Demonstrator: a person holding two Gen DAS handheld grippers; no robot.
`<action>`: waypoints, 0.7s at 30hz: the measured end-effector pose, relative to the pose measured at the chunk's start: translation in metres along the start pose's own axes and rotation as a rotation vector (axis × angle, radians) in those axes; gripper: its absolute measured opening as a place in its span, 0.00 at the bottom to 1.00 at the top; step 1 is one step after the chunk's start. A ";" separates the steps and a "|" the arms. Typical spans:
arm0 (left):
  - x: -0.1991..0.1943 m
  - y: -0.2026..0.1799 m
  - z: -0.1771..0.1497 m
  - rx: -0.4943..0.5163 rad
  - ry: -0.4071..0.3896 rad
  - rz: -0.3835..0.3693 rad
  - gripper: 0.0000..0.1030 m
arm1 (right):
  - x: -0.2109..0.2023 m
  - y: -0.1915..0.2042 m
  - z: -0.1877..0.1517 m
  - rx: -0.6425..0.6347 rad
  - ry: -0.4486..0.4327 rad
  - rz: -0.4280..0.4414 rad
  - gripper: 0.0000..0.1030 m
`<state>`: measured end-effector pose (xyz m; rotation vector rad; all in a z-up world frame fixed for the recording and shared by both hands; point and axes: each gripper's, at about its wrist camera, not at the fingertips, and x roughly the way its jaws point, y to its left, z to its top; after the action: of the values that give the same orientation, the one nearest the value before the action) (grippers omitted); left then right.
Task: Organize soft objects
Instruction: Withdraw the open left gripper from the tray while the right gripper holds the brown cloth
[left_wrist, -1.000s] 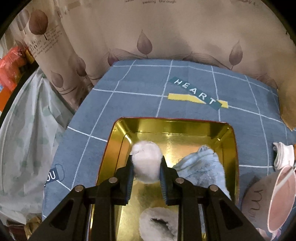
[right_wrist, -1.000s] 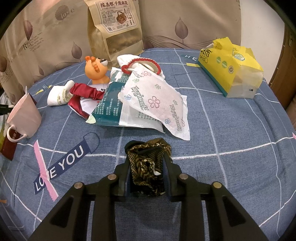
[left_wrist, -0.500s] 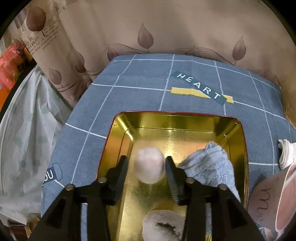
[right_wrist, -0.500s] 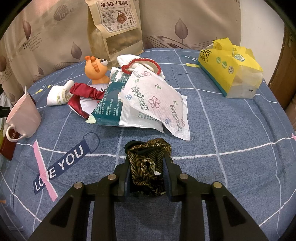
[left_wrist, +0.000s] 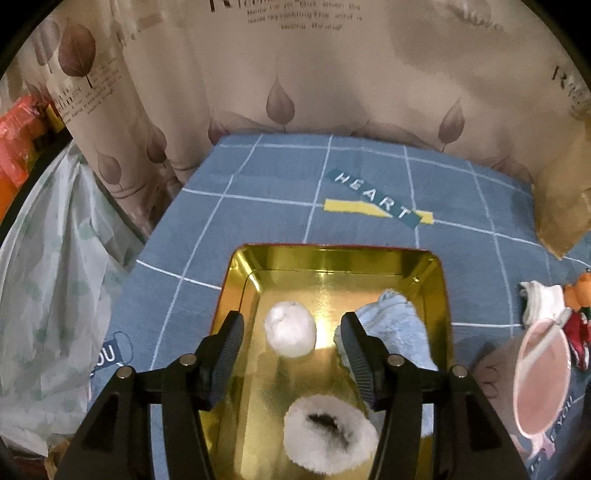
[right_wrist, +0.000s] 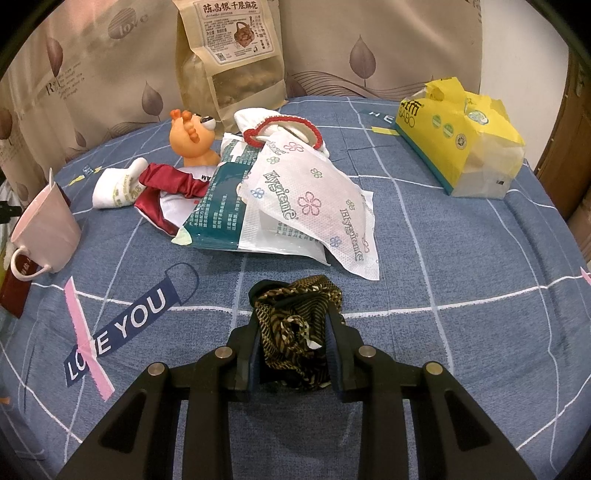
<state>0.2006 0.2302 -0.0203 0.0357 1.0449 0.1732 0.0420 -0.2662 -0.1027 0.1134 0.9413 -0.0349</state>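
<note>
A gold metal tray (left_wrist: 332, 258) lies on the blue checked cloth in the left wrist view. In it rest a white fluffy ball (left_wrist: 290, 328), a light blue fuzzy cloth (left_wrist: 399, 325) and a white furry ring (left_wrist: 328, 428). My left gripper (left_wrist: 291, 328) hovers over the tray, jaws opening wide, with the ball lying free between them and touching neither pad. In the right wrist view my right gripper (right_wrist: 291, 332) is shut on a brown and black patterned scrunchie (right_wrist: 295, 317), low over the cloth.
A pink mug (right_wrist: 46, 229) stands at the left, also the mug (left_wrist: 539, 376) right of the tray. A pile holds wipe packets (right_wrist: 295, 199), a red cloth (right_wrist: 166, 184), a white sock (right_wrist: 114, 188) and an orange toy (right_wrist: 192, 136). A yellow tissue pack (right_wrist: 461, 136) sits far right.
My left gripper let go of the white ball, which now lies in the tray, and its jaws spread wide as it rose a little. The right gripper stayed still with the scrunchie.
</note>
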 end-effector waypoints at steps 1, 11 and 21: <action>-0.006 0.001 -0.002 -0.004 -0.011 -0.001 0.54 | 0.000 0.001 0.000 0.001 -0.001 0.000 0.26; -0.047 0.009 -0.043 -0.067 -0.074 0.037 0.54 | -0.004 0.000 0.006 -0.009 -0.022 0.000 0.19; -0.060 0.003 -0.082 -0.022 -0.110 0.088 0.54 | -0.018 0.009 0.010 -0.022 -0.048 0.002 0.19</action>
<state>0.1006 0.2193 -0.0098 0.0704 0.9323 0.2596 0.0402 -0.2589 -0.0817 0.0934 0.8933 -0.0251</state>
